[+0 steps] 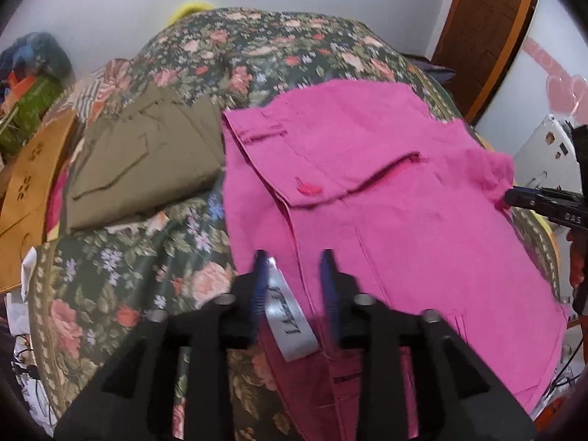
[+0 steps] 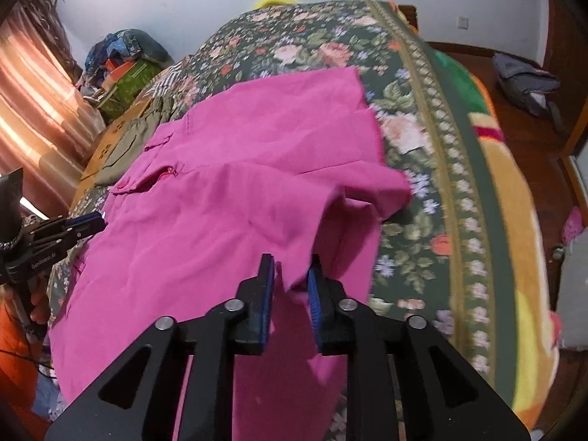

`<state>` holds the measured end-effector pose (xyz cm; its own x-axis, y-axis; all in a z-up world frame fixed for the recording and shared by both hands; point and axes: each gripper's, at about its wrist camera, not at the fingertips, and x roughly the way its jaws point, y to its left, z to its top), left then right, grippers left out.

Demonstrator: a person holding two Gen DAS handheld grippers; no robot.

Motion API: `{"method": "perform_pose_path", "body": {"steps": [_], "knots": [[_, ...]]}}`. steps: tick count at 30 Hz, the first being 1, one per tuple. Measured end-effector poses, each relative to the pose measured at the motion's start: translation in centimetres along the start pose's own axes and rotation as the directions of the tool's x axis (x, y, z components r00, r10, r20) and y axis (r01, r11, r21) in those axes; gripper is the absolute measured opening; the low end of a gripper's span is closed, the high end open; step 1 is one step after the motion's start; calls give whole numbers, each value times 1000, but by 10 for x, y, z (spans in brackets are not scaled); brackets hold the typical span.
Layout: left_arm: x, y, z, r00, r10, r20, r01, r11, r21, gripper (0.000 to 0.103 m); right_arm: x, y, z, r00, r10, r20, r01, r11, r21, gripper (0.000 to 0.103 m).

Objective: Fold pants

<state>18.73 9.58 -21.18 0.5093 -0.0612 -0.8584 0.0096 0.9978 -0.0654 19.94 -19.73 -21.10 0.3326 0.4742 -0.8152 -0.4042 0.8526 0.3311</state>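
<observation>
Black fingers with blue pads fill the bottom of both wrist views. On the left gripper (image 1: 294,268) the fingers stand apart over the near edge of the pink pants (image 1: 386,213), with a white label (image 1: 290,316) lying between them; nothing is pinched. On the right gripper (image 2: 290,275) the fingers also stand apart, a loose fold of the pink pants (image 2: 220,220) hanging in the gap, and whether the pads press it cannot be told.

The pants lie spread on the bed with the floral cover (image 1: 121,264), waistband and buttoned pocket flap toward the far side. A folded olive garment (image 1: 147,169) rests on the cover just left of the pants, touching their edge. Beyond that garment, at the bed's side, sits a brown cardboard box (image 1: 25,198). Right of the pants, past the bed edge, a grey bag (image 2: 529,84) lies on the wooden floor.
</observation>
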Motion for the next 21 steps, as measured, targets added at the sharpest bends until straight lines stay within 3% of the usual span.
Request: {"method": "perform_pose_path", "body": {"steps": [3, 5, 15, 21], "knots": [[-4, 8, 12, 999, -32, 24, 33, 999, -29, 36, -15, -6, 5, 999, -17, 41, 17, 1000, 18, 35], [-5, 12, 24, 999, -12, 46, 13, 999, -30, 36, -23, -10, 11, 997, -23, 77, 21, 999, 26, 42], [35, 47, 88, 996, 75, 57, -70, 994, -88, 40, -14, -15, 71, 980, -73, 183, 76, 997, -6, 46], [67, 62, 108, 999, 33, 27, -29, 992, -127, 40, 8, -25, 105, 977, -83, 197, 90, 996, -27, 49]]}}
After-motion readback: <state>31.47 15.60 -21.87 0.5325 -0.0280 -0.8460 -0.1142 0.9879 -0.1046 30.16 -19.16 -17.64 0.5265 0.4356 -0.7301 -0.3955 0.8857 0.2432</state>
